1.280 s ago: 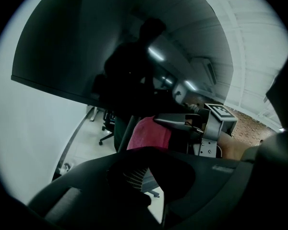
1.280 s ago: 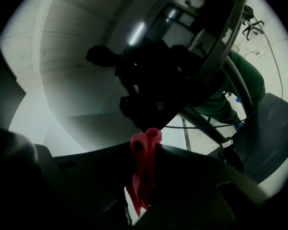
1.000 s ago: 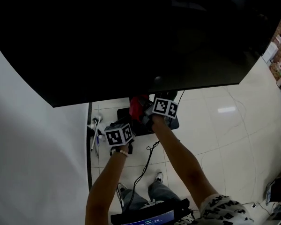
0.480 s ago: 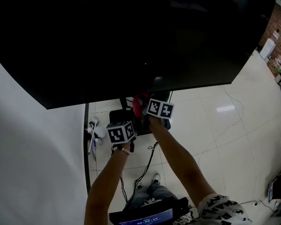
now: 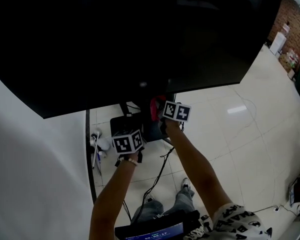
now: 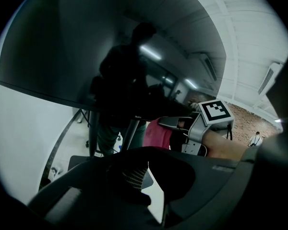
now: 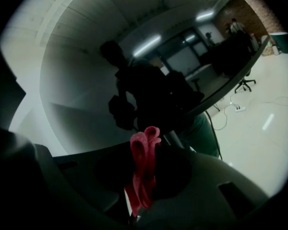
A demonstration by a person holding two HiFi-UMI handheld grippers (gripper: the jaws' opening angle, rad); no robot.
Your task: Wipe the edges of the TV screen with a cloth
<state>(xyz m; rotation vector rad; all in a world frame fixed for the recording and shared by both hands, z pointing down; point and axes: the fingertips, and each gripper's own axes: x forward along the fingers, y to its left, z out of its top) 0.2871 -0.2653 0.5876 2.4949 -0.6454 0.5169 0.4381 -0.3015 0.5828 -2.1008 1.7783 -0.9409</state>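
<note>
The right tongs (image 7: 141,186) are pressed together on a folded red cloth (image 7: 145,145); the top of the cloth reaches the lower edge of the black TV screen (image 5: 140,34), near 6 o'clock of the screen in the head view. The left tongs (image 6: 147,178) are a little apart with nothing between them, at 7 o'clock from the right tongs. Below is a pale tiled floor (image 5: 230,134) with a black cable (image 5: 157,174); a white wall (image 5: 30,174) at 8 o'clock; a brick wall (image 5: 290,24) at 2 o'clock.
</note>
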